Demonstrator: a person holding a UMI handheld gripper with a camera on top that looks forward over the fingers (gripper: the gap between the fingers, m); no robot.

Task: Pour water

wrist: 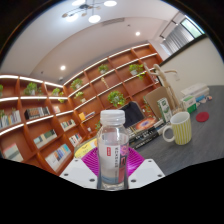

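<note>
Bookshelves (60,105) filled the tilted background, and the surface (205,125) carried a yellow mug (179,128) standing near its edge, well apart from the bottle and with nothing yet poured toward it as far as could be seen. The hand-held gripper (112,168) was clamped on a clear plastic water bottle (112,150), both pink pads (92,157) pressed to its sides. The bottle stood upright with its white cap (112,117) on, so the grasp looked done and uncapping, carrying and pouring seemingly remained.

Wooden bookshelves (60,110) with books, potted plants (117,98), cardboard box (157,102), ceiling lights (94,18)
</note>
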